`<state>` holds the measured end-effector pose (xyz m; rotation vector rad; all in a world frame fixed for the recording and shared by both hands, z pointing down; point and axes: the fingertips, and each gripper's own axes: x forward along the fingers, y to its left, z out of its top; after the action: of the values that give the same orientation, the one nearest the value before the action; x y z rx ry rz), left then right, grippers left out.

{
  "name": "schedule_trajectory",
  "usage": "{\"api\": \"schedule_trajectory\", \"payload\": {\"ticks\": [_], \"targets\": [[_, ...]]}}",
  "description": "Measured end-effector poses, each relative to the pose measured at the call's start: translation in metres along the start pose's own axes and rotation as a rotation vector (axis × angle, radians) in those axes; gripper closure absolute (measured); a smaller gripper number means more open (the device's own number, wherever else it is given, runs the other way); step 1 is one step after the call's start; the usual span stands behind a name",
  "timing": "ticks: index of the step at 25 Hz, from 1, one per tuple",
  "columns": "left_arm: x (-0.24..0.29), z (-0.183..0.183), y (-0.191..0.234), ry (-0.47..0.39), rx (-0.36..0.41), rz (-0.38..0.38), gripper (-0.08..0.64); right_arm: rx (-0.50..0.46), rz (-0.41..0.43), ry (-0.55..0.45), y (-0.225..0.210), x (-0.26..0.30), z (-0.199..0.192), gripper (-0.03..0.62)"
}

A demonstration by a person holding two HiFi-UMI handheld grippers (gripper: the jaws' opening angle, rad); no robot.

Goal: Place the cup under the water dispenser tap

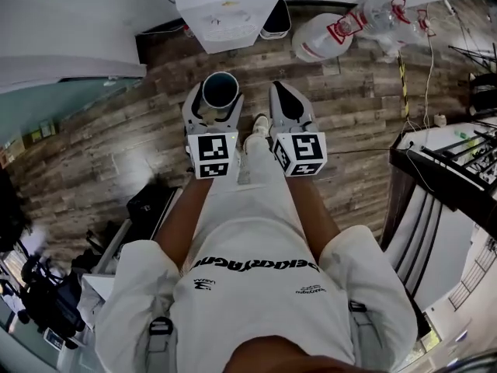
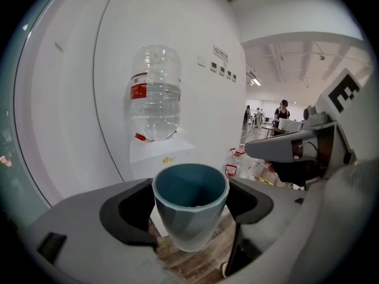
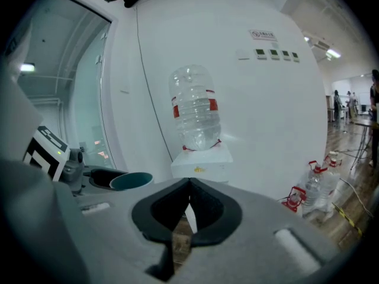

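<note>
Head view puts your left gripper (image 1: 217, 99) just above centre, clenched round the teal cup (image 1: 220, 90), which stands upright between its jaws; your right gripper (image 1: 283, 92) sits just beside it to the right, jaws pressed together on nothing; both hang over the wooden floor (image 1: 349, 107); farther up, at the top edge, the white water dispenser (image 1: 225, 10) stands apart from the cup; its clear bottle (image 2: 155, 93) fills the upper middle of the left gripper view; spare bottles (image 1: 365, 18) lie at upper right.
</note>
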<state>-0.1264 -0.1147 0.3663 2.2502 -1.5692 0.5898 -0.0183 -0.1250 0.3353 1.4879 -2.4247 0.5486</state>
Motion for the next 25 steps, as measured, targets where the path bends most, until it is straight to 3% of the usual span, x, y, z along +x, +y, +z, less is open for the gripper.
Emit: {"api": "schedule_trajectory", "payload": {"ticks": [11,25], "targets": [[0.094,-0.017,-0.025,-0.021,-0.026,0.021,0.199,-0.036,0.007,0.035,-0.061,0.052,-0.050,0.594],[0.198,-0.085,-0.015,-0.026,-0.034,0.033,0.198,-0.005,-0.010,0.064,-0.100,0.104,-0.133,0.594]]}}
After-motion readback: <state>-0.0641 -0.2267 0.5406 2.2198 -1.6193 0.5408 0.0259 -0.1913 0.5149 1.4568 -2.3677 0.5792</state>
